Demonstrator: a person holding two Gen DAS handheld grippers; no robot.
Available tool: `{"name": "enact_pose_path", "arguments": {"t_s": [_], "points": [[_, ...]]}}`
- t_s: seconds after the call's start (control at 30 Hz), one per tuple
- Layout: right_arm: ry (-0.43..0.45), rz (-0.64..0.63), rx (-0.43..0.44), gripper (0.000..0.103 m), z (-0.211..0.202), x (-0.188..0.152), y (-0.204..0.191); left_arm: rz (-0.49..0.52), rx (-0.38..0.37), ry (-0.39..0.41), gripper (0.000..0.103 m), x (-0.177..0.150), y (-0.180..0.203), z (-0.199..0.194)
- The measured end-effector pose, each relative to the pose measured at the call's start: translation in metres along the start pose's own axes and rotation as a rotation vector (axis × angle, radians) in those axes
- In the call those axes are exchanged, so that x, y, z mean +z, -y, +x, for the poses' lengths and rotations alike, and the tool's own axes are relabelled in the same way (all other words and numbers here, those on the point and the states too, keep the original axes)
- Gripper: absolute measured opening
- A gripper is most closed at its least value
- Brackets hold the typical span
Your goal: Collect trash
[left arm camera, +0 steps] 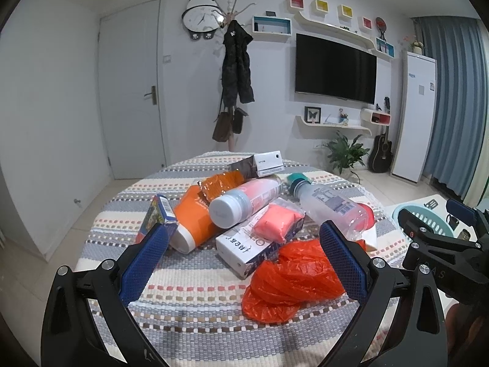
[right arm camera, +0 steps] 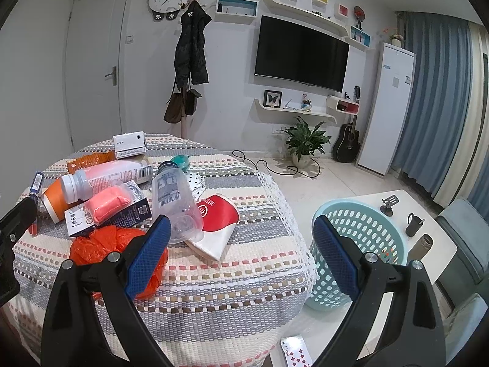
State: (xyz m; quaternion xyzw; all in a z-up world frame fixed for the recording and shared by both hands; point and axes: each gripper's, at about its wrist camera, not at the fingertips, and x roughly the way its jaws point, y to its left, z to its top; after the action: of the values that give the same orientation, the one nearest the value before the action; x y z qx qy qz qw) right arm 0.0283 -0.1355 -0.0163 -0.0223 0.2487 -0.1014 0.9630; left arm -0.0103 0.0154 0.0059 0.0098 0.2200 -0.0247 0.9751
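Hiding perhaps cards: basket [right arm camera: 360, 244] interior.

Two bottles [left arm camera: 244, 202] [left arm camera: 331, 203]; one basket [right arm camera: 357, 244]; three boxes [left arm camera: 269, 160] [left arm camera: 159, 214] [left arm camera: 244, 244].

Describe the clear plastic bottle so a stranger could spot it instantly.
On the round table with the striped woven cloth, find the trash pile. At its right edge the clear plastic bottle lies on its side across a red and white paper cup. It is the only see-through item there.

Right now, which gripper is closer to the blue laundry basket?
Right. The right gripper hangs at the table's edge with the basket just beyond its jaws. The left gripper sits over the trash pile, basket off to its right.
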Motion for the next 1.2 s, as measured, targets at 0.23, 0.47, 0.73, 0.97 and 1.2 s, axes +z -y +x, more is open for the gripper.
{"name": "enact_pose_path", "arguments": {"t_s": [0.23, 0.47, 0.73, 0.97, 1.2], "points": [[-0.004, -0.019, -0.010, 0.087, -0.002, 0.001, -0.003, -0.002, -0.004, -0.001, 0.096, 0.000, -0.001, 0.000], [-0.009, -0.017, -0.007, 0.087, -0.002, 0.001, -0.005, -0.009, -0.008, -0.007, 0.096, -0.003, -0.002, 0.001], [-0.012, -0.020, 0.000, 0.074, 0.005, 0.000, -0.009, -0.103, 0.032, -0.055, 0.096, -0.008, -0.052, 0.012], [-0.039, -0.031, 0.057, 0.063, 0.024, 0.009, -0.020, -0.190, 0.102, -0.082, 0.096, -0.005, -0.121, 0.017], [-0.070, -0.009, 0.134, 0.063, 0.048, 0.027, -0.026, -0.152, 0.000, -0.181, 0.096, 0.005, -0.138, 0.052]]}}
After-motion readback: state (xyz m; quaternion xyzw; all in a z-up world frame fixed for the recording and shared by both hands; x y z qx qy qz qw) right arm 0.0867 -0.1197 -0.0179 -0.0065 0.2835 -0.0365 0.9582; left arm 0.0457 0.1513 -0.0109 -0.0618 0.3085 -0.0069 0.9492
